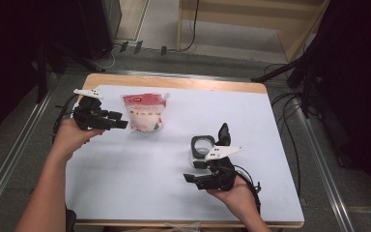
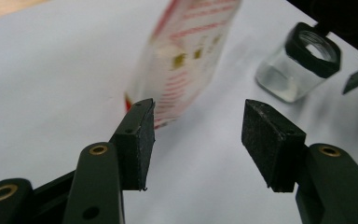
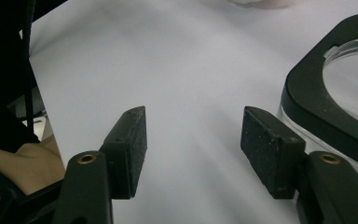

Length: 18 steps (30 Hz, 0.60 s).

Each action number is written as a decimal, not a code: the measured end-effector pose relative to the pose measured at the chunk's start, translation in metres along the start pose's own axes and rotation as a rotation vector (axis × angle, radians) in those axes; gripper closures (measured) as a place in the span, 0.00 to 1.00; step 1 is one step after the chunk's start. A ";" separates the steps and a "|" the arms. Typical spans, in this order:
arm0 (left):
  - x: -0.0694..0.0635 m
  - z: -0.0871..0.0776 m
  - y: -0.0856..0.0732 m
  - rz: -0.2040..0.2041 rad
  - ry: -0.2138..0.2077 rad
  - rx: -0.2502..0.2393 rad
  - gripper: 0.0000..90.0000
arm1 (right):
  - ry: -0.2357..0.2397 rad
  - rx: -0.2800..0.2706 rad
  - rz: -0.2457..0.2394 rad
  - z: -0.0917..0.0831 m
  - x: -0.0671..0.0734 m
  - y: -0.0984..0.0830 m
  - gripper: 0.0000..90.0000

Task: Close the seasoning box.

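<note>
Pouch [image 1: 144, 112] stands upright on the bench [image 1: 125, 179], up and left of the glass jar [image 1: 202, 146]. We should centre our left gripper's [image 1: 121, 120] parted, empty jaws on it before squeezing; our right gripper [image 1: 189, 178] waits beside the jar, jaws apart.

White-topped wooden table [image 1: 251, 87] on grey floor [image 1: 9, 145], cables [image 1: 290, 140] trailing right, light wooden furniture [image 1: 251, 19] behind, dark surroundings.
</note>
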<state>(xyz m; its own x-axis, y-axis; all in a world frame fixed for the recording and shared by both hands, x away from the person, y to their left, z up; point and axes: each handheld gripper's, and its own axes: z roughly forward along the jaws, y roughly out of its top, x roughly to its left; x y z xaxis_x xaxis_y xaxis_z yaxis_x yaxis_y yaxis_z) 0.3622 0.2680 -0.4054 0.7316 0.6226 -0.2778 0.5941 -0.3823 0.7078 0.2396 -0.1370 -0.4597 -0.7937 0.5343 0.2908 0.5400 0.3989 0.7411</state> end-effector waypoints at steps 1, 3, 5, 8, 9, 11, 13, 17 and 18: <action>0.003 0.001 0.001 -0.009 0.005 0.002 0.50 | 0.001 0.000 -0.002 0.000 0.000 0.000 0.46; 0.006 0.002 0.004 -0.002 0.022 0.004 0.49 | -0.003 0.000 0.002 0.000 0.000 -0.001 0.46; 0.009 0.003 0.007 0.011 0.027 -0.008 0.49 | -0.005 0.004 0.005 -0.001 0.000 -0.002 0.46; 0.011 0.008 0.014 0.018 0.018 -0.015 0.49 | -0.007 0.001 0.007 -0.001 0.000 -0.003 0.46; 0.011 0.010 0.016 0.020 0.017 -0.013 0.49 | -0.011 0.002 0.011 -0.001 0.000 -0.003 0.46; 0.010 0.015 0.021 0.025 0.007 -0.012 0.50 | -0.010 0.001 0.016 -0.001 -0.001 -0.004 0.46; 0.009 0.021 0.025 0.028 0.008 -0.015 0.53 | -0.013 0.006 0.019 -0.001 -0.001 -0.005 0.47; 0.009 0.032 0.029 0.024 0.009 -0.011 0.56 | -0.001 0.006 0.014 0.001 0.000 -0.005 0.49; 0.010 0.035 0.029 0.026 0.000 -0.011 0.56 | -0.003 0.007 0.013 0.001 0.000 -0.005 0.49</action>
<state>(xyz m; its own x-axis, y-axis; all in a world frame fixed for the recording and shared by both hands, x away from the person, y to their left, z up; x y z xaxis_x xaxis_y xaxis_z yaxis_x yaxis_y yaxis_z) 0.3986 0.2395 -0.4098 0.7469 0.6124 -0.2589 0.5708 -0.3910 0.7220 0.2368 -0.1382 -0.4639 -0.7859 0.5416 0.2985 0.5521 0.3972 0.7331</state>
